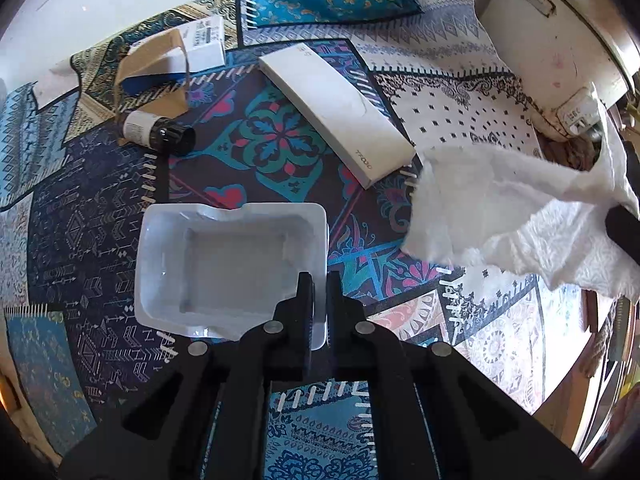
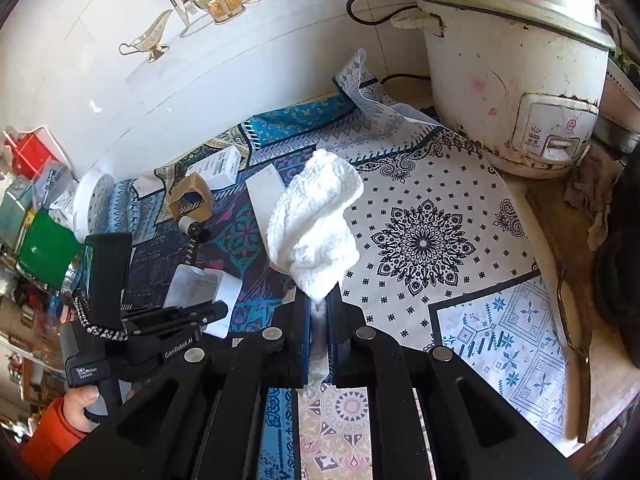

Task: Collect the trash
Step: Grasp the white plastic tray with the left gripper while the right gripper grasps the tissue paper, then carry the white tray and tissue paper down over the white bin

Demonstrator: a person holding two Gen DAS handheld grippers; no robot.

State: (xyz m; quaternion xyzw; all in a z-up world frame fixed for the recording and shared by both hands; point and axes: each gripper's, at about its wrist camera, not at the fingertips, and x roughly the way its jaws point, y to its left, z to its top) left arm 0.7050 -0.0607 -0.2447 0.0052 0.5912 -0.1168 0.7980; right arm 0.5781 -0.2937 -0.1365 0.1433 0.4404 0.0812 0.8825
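The left tongs are pinching the white tray by its rim, low in the frame, while the right tongs are holding up a paper towel, gathering trash off the desk

1. White plastic tray is sitting upright and empty on the patterned cloth.
2. Crumpled white tissue is standing up, lifted off the cloth.
3. Long white box is lying flat beyond the tray.
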